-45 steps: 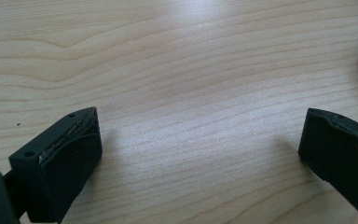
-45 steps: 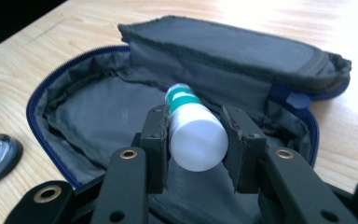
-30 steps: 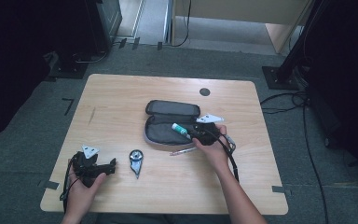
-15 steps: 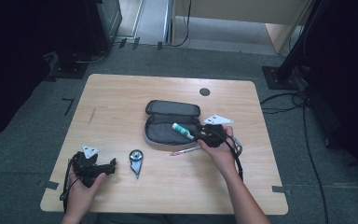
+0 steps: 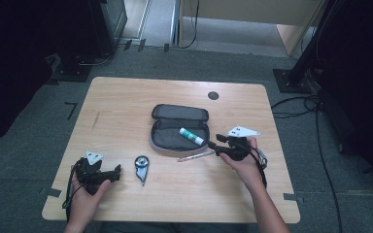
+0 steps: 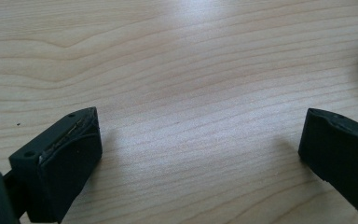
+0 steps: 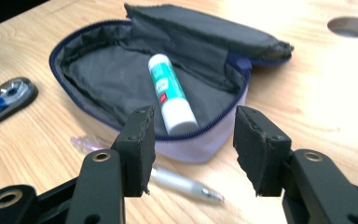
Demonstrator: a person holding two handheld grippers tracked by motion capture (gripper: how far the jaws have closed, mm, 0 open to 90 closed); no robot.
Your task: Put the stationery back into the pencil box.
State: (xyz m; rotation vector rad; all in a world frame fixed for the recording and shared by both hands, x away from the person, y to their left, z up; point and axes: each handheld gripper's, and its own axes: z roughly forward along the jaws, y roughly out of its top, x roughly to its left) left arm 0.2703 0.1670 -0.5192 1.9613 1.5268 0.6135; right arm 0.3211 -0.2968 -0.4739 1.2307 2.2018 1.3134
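Glue stick (image 7: 171,93) lies flat inside the open pouch (image 7: 98,79), cap end toward the near zip edge, label up. Looks like stowing is in hand: one item in, others out. Pen (image 7: 182,184) lies on the counter (image 7: 331,107) just outside the pouch's near wall, partly tucked under its curve; likely the next pick. Correction tape (image 5: 141,166) sits on the counter well to the left of the pouch.

Right gripper (image 7: 191,149) hangs just off the pouch's near edge, jaws apart, nothing between them; they have just been opening. In the high view it sits right of the pouch (image 5: 218,145).

To take the pen well: come down across its barrel, not along it, and grip at a point clear of the pouch wall so the fabric isn't pinched. Barrel is thin and smooth; probably rolls. Close gently.

Left gripper (image 6: 200,154) rests wide open on bare counter, far left of the pouch, holding nothing.
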